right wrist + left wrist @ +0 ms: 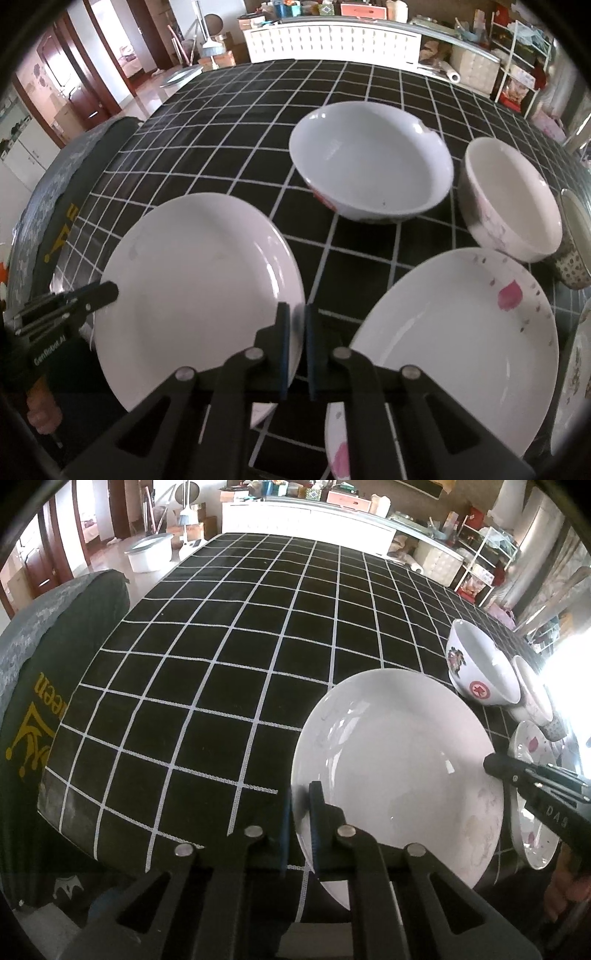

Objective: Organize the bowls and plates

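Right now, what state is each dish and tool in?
Plain white plate: clamped at both rims.
Left tool: shut on that plate's rim.
Right tool: shut on its opposite rim.
Petal-print plate: flat, untouched.
Large bowl: upright, empty.
Small bowl: upright, empty.

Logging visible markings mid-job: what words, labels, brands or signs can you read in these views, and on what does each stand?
"GenRobot.AI": on the black body of the left gripper, right wrist view.
"DAS": on the black body of the right gripper, left wrist view.
"een": gold letters beside a gold crown emblem on the dark green cushion; the rest is hidden.
Red round sign on the white patterned bowl: too blurred to read.
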Demonstrator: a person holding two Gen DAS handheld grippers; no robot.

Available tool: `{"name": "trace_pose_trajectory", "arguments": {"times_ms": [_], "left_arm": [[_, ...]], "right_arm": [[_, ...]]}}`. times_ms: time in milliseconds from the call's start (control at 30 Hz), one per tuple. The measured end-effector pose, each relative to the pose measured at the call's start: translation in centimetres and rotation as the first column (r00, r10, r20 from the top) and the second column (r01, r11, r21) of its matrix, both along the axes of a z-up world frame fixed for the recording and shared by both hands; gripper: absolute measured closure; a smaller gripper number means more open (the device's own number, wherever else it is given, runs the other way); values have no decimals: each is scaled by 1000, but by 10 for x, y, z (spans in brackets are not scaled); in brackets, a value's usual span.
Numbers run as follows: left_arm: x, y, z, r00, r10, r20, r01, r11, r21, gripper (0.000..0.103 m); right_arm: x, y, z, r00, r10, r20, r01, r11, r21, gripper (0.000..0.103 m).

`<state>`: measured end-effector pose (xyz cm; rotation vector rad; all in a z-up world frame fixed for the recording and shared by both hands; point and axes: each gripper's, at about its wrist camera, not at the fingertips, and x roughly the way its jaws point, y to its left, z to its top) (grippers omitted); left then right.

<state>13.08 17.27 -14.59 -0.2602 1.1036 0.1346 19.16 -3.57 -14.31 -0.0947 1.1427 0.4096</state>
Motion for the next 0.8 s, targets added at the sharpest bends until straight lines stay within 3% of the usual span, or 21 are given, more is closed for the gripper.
{"name": "trace_pose_trajectory", "arguments": {"times_ms": [200, 333, 433, 800], "left_arm": [[-2, 0, 2, 1000, 15, -14, -15, 1000, -4, 95], [-10, -2, 20, 999, 38, 22, -39, 998, 53, 95], [-16, -4, 40, 997, 43, 63, -46, 998, 53, 95], [-7, -90, 71, 984, -132, 115, 127, 990, 57, 95]], "right_arm": [[1, -6, 8, 1000, -12, 20, 11, 999, 44, 93], [-7, -18, 31, 997, -22, 77, 17, 998, 65, 93], [-11, -35, 41, 994, -52, 91, 43, 995, 91, 93], [-31, -118, 51, 974, -200, 109, 187, 975, 120, 93]]}}
